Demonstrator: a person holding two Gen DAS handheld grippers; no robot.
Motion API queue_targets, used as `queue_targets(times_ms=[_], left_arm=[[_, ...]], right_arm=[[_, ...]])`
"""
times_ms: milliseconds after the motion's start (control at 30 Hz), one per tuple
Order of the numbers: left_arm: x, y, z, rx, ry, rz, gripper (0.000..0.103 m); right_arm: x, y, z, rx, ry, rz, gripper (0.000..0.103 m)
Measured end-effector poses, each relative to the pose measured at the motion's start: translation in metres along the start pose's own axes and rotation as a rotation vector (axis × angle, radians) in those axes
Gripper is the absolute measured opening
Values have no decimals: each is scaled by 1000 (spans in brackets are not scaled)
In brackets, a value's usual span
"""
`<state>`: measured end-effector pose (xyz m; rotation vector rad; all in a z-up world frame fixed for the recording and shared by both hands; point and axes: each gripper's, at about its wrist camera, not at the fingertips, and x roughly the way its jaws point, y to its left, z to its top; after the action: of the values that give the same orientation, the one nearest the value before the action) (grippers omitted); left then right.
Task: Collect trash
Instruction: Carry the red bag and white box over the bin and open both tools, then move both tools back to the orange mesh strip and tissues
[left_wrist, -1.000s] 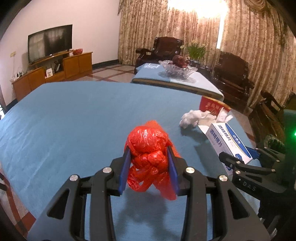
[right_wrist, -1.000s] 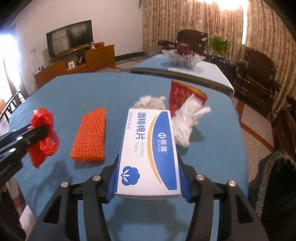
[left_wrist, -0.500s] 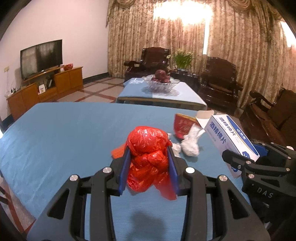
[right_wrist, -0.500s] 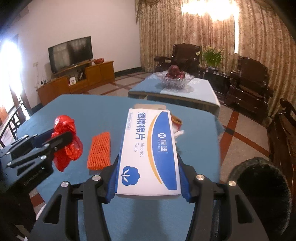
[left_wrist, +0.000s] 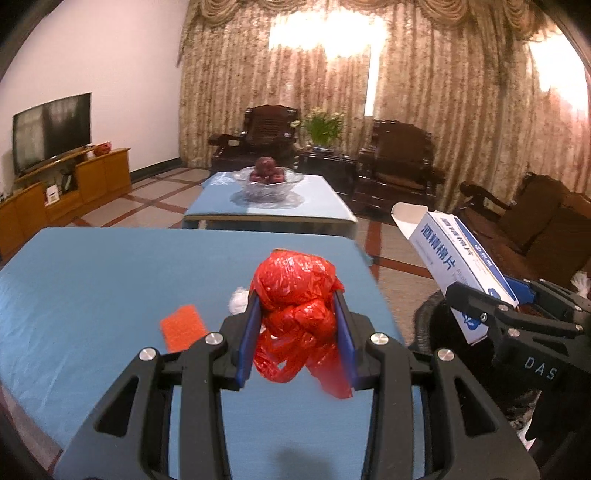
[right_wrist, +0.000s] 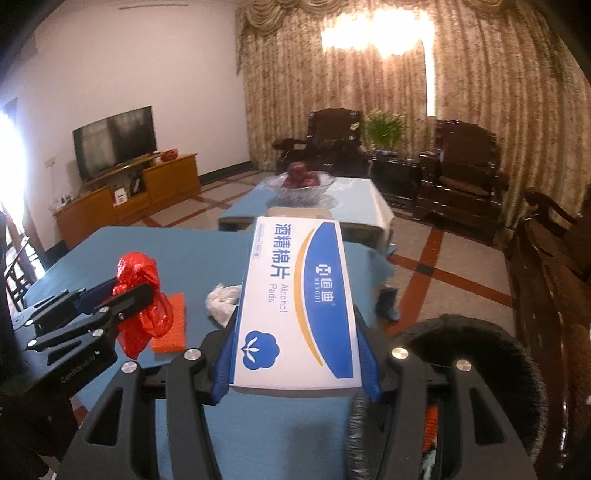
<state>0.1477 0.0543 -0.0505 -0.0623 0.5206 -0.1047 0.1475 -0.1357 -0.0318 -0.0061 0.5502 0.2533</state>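
Both grippers lifted off table (left_wrist: 92, 280), red bag (left_wrist: 295, 295) clamped between left jaws, box (right_wrist: 295, 295) between right

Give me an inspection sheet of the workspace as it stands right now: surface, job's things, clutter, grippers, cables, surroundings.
Surface: table under a blue cloth.
Job's things: red plastic bag and alcohol pads box, both held above the table; orange foam net and white crumpled wad lie on the cloth; black bin beside the table.
Clutter: nothing seen.
Grippers: left gripper clamps the bag; right gripper clamps the box.
Cables: nothing seen.
Surroundings: coffee table with fruit bowl, armchairs, television, curtains.
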Motion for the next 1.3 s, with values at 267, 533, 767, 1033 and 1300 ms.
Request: queue_targets(times_ms=[267, 533, 767, 1033, 1300], left_arm=[[11, -62, 5, 61, 1, -97, 36], [29, -129, -2, 128, 9, -206, 36], [49, -183, -13, 182, 10, -301, 36], [86, -229, -26, 202, 47, -384, 36], [107, -248, -29, 175, 84, -452, 75]], right_arm=[[-25, -55, -7, 57, -19, -98, 54], [-44, -119, -22, 117, -9, -218, 54], [-47, -168, -40, 153, 23, -307, 54], [-30, -210, -62, 185, 75, -354, 55], [-25, -223, -85, 200, 112, -421, 84]])
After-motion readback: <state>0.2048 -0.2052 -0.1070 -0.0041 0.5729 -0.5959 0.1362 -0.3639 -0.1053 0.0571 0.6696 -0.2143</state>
